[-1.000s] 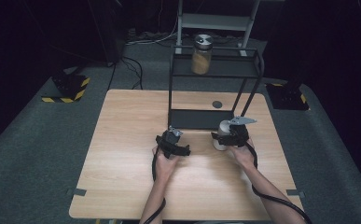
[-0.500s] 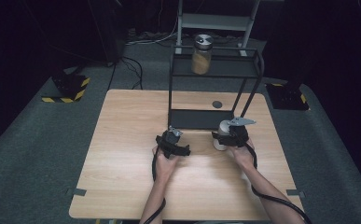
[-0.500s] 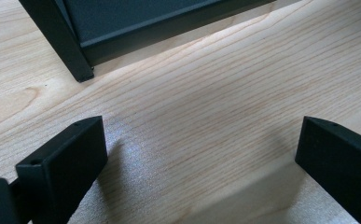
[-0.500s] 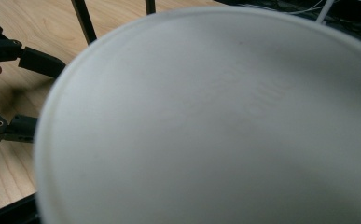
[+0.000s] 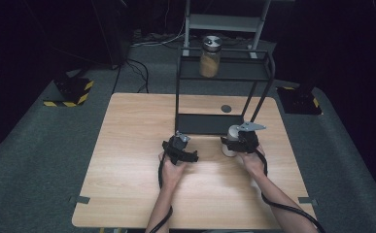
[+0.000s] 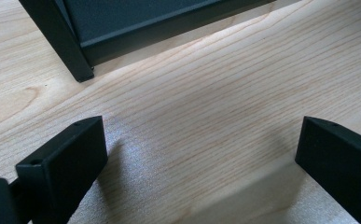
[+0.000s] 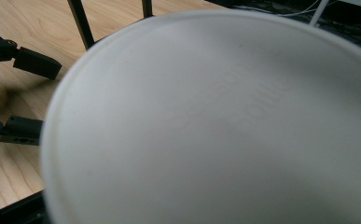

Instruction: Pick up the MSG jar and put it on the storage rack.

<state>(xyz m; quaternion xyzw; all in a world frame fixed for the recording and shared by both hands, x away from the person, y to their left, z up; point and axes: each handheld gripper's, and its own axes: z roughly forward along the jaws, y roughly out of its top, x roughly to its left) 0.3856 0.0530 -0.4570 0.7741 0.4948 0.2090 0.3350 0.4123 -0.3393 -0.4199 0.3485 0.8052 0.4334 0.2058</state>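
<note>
A white round container (image 5: 229, 134) stands on the wooden table (image 5: 132, 160) in front of the black rack's right leg. My right gripper (image 5: 235, 144) is shut on it from the right side. In the right gripper view the container's pale round face (image 7: 215, 126) sits so close that it hides the jaws. My left gripper (image 5: 180, 145) rests low over the table just before the rack's lower shelf. Its jaws stand wide apart over bare wood (image 6: 201, 140), open with nothing between them. From the right gripper view the left gripper's fingers (image 7: 33, 63) show at the far left.
A black metal rack (image 5: 224, 124) stands at the table's back middle, its corner leg (image 6: 66, 51) close ahead of the left gripper. A glass jar with tan contents (image 5: 210, 57) sits on the rack's top shelf. A small dark disc (image 5: 226, 108) lies behind the rack. Dark floor surrounds the table.
</note>
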